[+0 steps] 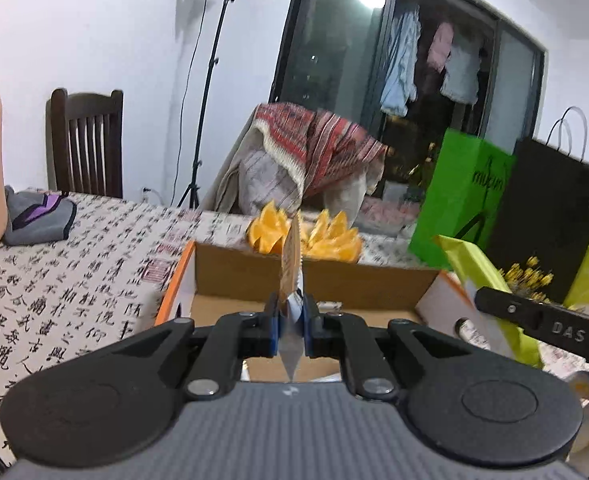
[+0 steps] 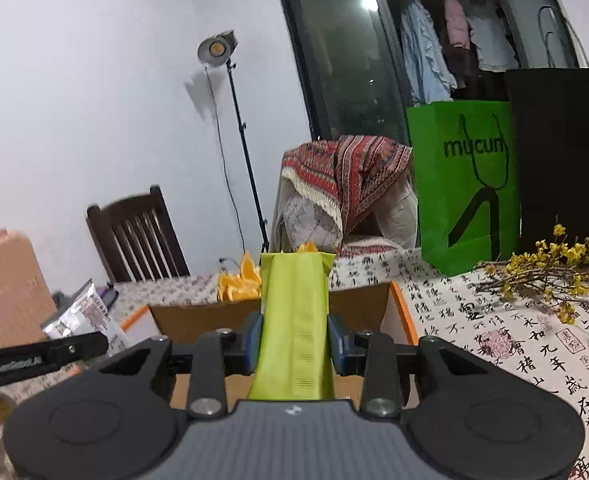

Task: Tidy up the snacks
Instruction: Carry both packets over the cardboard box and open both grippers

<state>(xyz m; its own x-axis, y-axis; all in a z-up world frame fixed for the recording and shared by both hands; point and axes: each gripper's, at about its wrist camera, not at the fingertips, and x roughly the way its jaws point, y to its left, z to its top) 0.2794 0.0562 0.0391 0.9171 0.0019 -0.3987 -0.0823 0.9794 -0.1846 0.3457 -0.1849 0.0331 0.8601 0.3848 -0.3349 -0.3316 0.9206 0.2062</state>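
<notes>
Two tongs over cardboard box (image 1: 314,280): left tongs (image 1: 292,320) pinch silver packet (image 1: 291,264), seen edge-on; right tongs (image 2: 294,338) clamp green packet (image 2: 296,320), hiding box floor.

The open cardboard box (image 1: 314,280) gapes below, its floor seemingly bare. Orange slices (image 1: 334,236) crowd behind its far wall. A green bag (image 2: 466,184), black bag (image 2: 566,160) and yellow flower twigs (image 2: 550,280) block the counter (image 2: 494,340) rightward; leftward lies open tablecloth.
</notes>
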